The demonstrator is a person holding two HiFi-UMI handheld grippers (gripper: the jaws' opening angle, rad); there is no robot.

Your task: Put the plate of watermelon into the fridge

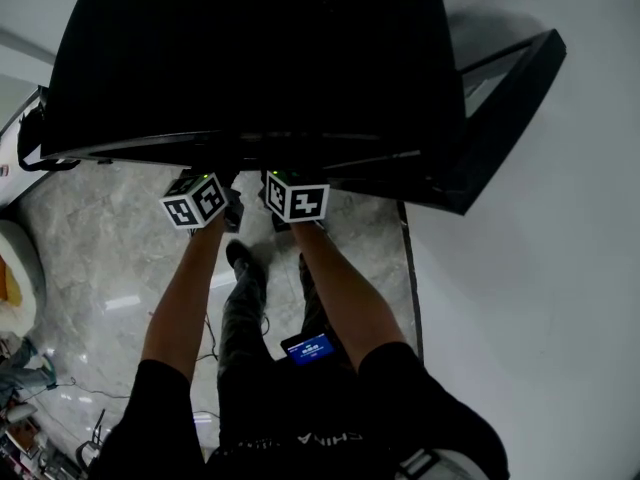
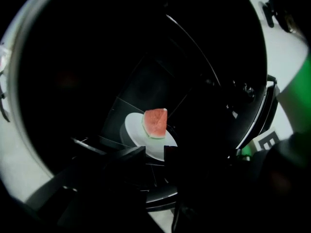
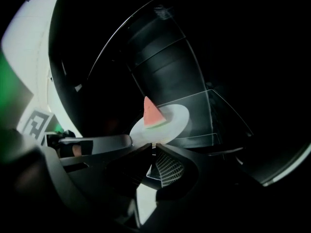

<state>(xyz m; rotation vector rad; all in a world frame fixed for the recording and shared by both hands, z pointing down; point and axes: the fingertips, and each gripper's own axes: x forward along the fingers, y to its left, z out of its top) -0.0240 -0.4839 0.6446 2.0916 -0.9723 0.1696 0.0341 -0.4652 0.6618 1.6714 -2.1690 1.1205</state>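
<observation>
Black, the one fridge (image 1: 250, 58) is holding one glass shelf (image 3: 214, 115), at whose front edge two grippers are hovering, the left gripper (image 2: 154, 149) gaping wide and empty, the right gripper (image 3: 151, 147) narrowly pinching the rim of one white plate (image 3: 177, 118) carrying one watermelon wedge (image 3: 151, 113).

The head view looks steeply down from above the person's forearms onto the black top of the fridge (image 1: 250, 58) and the marble floor (image 1: 90, 258). The left gripper view rides on the left gripper (image 2: 151, 153) and faces into the dark fridge interior, close to the plate (image 2: 158, 144) and watermelon (image 2: 155, 123). The right gripper view, on the right gripper (image 3: 151, 147), looks in from the other side, equally near. Both gripper views share the plate, the wedge and the glass shelf (image 3: 214, 115); the head view sees none of these.
</observation>
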